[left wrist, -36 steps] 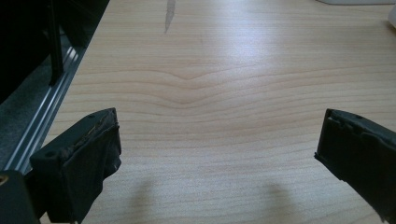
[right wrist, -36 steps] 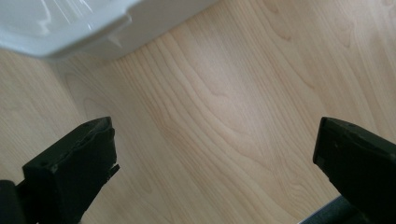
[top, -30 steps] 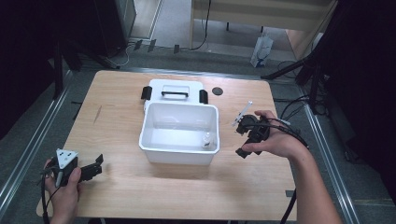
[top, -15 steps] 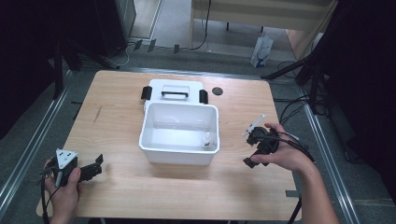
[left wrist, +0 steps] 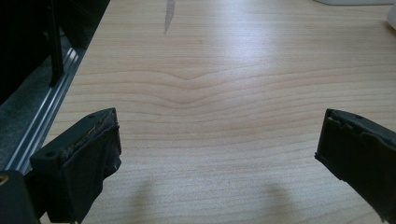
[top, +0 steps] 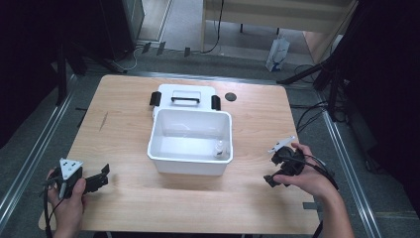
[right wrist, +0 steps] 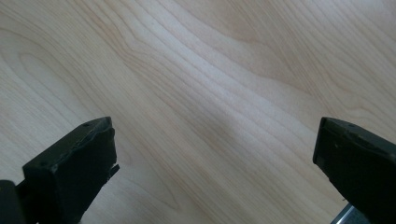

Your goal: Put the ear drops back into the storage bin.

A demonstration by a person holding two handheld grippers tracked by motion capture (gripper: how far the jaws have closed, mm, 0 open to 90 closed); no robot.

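Wood tabletop point(top: 124, 129): left gripper point(top: 101, 177) near front-left corner, jaws wide apart, empty. White bin point(top: 190, 141) mid-table, small bottle point(top: 218, 148) at its front-right inside, white lid point(top: 184, 95) touching behind it. Right gripper point(top: 271, 171) near right edge, jaws wide apart, empty.

1. The high view is soft and low in detail; the wooden table point(top: 129, 129) is evenly lit from above while the surrounding floor and room fall into deep darkness.
2. The white bin point(top: 190, 136) is bright, nearly washed out.
3. In the left gripper view, a pale glare sheen spreads toward the table's far right corner, and two soft shadows lie near the bottom edge.
4. The right gripper view is sharp on the grain, with mild sheen at centre.
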